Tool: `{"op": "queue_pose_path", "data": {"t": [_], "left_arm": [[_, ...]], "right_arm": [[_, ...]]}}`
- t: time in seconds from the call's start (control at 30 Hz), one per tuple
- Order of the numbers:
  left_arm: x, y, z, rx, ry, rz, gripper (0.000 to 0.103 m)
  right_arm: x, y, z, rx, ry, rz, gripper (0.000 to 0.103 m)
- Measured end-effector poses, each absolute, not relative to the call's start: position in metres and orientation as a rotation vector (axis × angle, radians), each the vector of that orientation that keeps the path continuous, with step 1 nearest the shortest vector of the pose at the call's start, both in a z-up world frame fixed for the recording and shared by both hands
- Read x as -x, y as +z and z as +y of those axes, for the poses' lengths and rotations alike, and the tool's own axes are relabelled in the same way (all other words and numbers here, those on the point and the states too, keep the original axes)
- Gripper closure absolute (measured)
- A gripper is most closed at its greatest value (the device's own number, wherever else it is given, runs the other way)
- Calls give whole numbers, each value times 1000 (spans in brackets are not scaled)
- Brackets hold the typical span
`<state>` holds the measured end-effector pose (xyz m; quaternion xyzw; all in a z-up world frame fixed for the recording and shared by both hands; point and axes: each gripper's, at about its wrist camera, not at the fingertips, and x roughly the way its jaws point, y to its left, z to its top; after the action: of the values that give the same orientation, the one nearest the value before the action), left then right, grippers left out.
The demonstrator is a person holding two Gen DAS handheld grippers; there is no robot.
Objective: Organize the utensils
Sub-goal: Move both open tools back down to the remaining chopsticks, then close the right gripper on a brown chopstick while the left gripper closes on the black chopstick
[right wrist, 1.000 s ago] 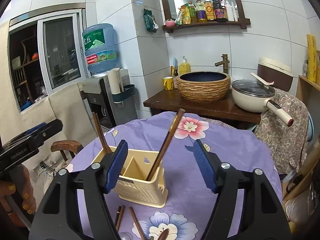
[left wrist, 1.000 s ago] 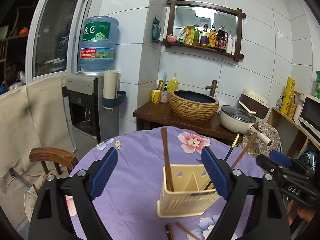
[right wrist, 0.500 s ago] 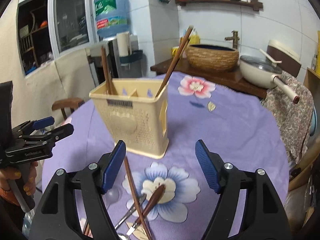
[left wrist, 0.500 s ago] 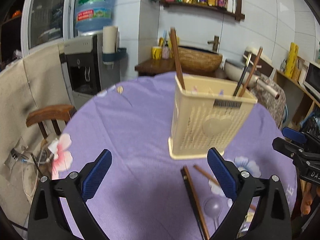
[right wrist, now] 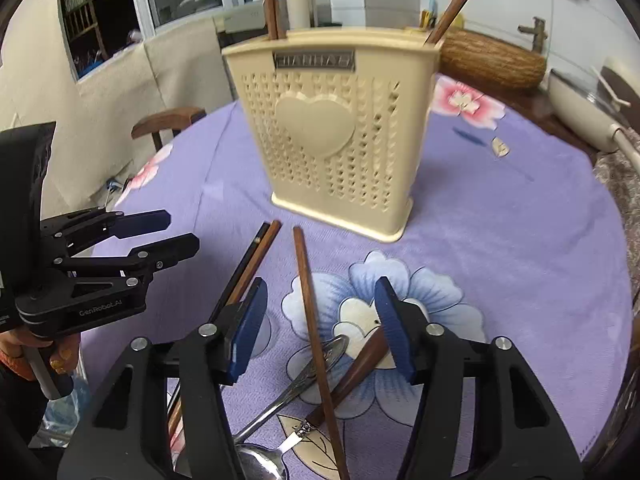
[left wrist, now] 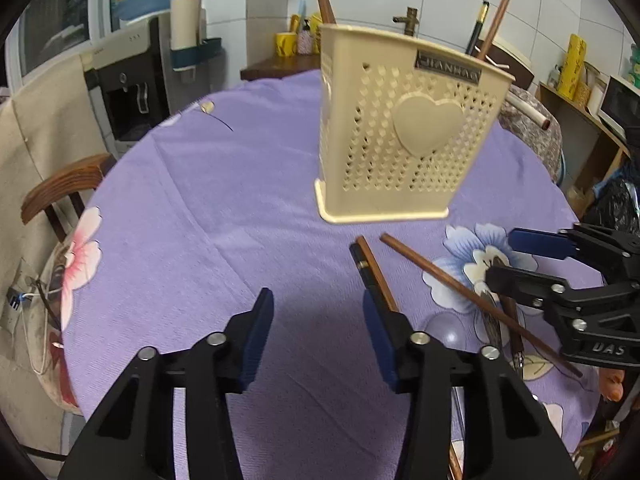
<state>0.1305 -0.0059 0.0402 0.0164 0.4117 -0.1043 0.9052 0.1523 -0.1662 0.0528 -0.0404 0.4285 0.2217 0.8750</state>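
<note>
A cream perforated utensil holder point(left wrist: 404, 124) point(right wrist: 340, 128) stands on the purple floral tablecloth point(left wrist: 208, 216), with several chopsticks upright in it. Loose utensils lie in front of it: a brown chopstick point(right wrist: 314, 332) point(left wrist: 472, 300), a dark and brown chopstick pair point(right wrist: 248, 268) point(left wrist: 370, 268), a metal spoon point(right wrist: 296, 384) and a wooden-handled knife point(right wrist: 352, 372). My left gripper point(left wrist: 318, 334) is open and empty, low over the cloth left of the pair. My right gripper point(right wrist: 320, 326) is open, straddling the single chopstick just above it.
A wooden chair point(left wrist: 60, 188) stands at the table's left edge. Behind are a water dispenser point(left wrist: 132, 76), a wicker basin point(right wrist: 492, 60) on a dark counter and a pot point(right wrist: 580, 96). The table's round edge drops off close on all sides.
Both grippers have come down from above the holder to just over the cloth near the loose utensils. The left one's fingers have narrowed somewhat. Nothing has been picked up.
</note>
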Motion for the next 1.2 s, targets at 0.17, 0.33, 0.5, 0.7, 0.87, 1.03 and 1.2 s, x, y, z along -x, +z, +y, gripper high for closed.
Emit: {"op": "queue_pose_path", "data": {"t": [0.17, 0.33, 0.5, 0.7, 0.87, 1.03, 1.2], "left_arm": [[-131, 35, -7, -40, -230, 877, 68], [-131, 35, -7, -43, -232, 879, 69], [-132, 33, -7, -47, -233, 889, 69], [-132, 31, -9, -48, -246, 901, 70], [-133, 30, -12, -42, -260, 911, 70], [-134, 28, -21, -43, -287, 920, 70], [-139, 24, -31, -46, -308, 933, 70]], "right_arm": [[-165, 34, -157, 117, 485, 955, 61], [-177, 25, -146, 144, 482, 984, 65], [-182, 23, -133, 194, 482, 987, 69], [-190, 18, -115, 260, 470, 996, 76], [-191, 18, -108, 283, 479, 1005, 94], [-189, 23, -116, 259, 448, 990, 95], [-188, 31, -130, 207, 434, 979, 95]]}}
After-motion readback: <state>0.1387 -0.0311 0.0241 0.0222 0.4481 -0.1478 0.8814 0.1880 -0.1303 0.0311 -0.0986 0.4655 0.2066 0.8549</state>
